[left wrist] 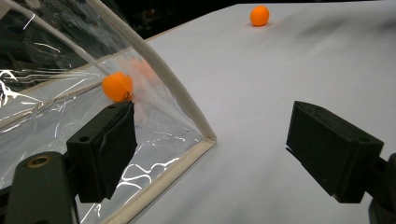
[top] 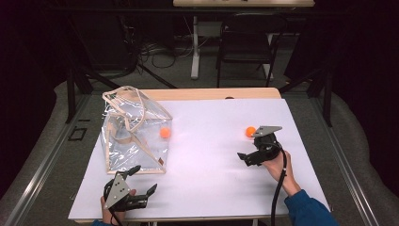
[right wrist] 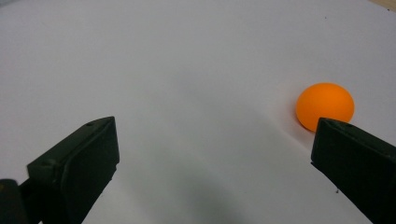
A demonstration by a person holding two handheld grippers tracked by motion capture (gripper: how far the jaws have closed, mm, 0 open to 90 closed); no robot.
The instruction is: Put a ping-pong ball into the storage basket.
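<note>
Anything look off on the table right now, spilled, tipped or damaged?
Nothing looks damaged or spilled. The clear bag sags crookedly, its handles flopped over, with one orange ball at its right side. A second orange ball lies loose beside the open right gripper. The left gripper is open too.

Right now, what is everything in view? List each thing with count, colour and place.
bag: one, clear with cream trim, table's left side.
balls: two, orange; one at the bag's right edge, whether inside or outside cannot be told; one on the open sheet at right.
sheet: one, white, covering the table.
table: one, wood, edge showing behind the sheet.
chair: one, black, behind the table.
left hand-held gripper: black, open, near the bag's front corner.
right hand-held gripper: black, open, beside the right ball.
</note>
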